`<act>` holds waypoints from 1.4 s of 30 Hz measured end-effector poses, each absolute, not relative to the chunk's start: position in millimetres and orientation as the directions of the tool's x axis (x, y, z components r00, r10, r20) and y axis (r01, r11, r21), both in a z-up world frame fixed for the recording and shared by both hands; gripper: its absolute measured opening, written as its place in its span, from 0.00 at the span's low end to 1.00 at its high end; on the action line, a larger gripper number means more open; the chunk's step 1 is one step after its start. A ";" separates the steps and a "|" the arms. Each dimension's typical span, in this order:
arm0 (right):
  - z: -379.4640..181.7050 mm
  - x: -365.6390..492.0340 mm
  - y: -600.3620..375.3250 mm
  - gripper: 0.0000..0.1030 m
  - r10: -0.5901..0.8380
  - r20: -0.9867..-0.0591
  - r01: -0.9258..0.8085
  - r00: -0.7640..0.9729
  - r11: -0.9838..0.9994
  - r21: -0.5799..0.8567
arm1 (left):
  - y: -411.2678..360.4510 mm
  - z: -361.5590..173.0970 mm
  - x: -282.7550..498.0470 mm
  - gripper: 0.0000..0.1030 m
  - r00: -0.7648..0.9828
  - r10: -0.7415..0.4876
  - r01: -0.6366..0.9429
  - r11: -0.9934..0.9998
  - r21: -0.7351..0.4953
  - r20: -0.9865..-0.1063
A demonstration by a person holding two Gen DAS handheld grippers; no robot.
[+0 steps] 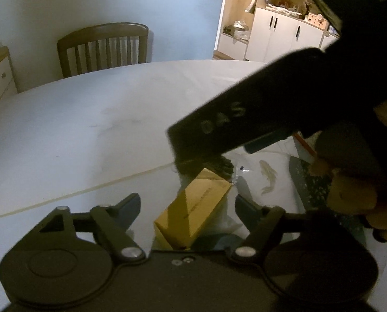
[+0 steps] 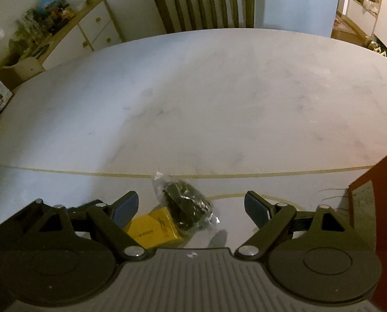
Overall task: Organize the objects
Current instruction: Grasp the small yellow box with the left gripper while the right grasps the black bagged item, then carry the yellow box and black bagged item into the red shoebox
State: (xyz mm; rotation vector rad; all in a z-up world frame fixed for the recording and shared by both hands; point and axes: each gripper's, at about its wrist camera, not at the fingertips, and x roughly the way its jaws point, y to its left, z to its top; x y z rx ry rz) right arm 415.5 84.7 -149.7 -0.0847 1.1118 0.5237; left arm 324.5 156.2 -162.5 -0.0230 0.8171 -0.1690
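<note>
My feeds are dim and yellowish. The brightest patch is the lit room beyond the doorway [image 1: 271, 26], past the far end of the table [image 1: 102, 119], whose pale top takes soft, even light. Close to the lens everything is near-black silhouette, slightly smeared. Fisheye bends the table's rim; corners go dark.

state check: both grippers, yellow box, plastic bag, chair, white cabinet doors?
left gripper: open, yellow box between its fingers, pads not pressing on it
right gripper: open, above the bag, holding nothing
yellow box: closed, lying on the table
plastic bag: closed, dark contents inside, resting against the box
chair: pushed in at the table's far edge
cabinet doors: shut
</note>
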 end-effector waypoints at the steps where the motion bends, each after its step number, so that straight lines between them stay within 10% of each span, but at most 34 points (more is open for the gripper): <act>1: -151.5 416.9 86.1 0.82 0.361 -0.872 -0.441 0.330 0.876 0.195 | 155.6 -163.4 325.0 0.74 0.670 -0.158 0.143 0.986 -0.083 -0.725; 23: -162.6 419.7 85.9 0.42 0.373 -0.876 -0.420 0.307 0.879 0.227 | 157.6 -165.1 324.2 0.28 0.642 -0.212 0.150 0.977 -0.151 -0.737; 42: -124.4 385.7 36.1 0.29 0.436 -0.831 -0.376 0.344 0.875 0.304 | 149.7 -129.2 294.2 0.27 0.635 -0.226 0.081 0.970 -0.227 -0.738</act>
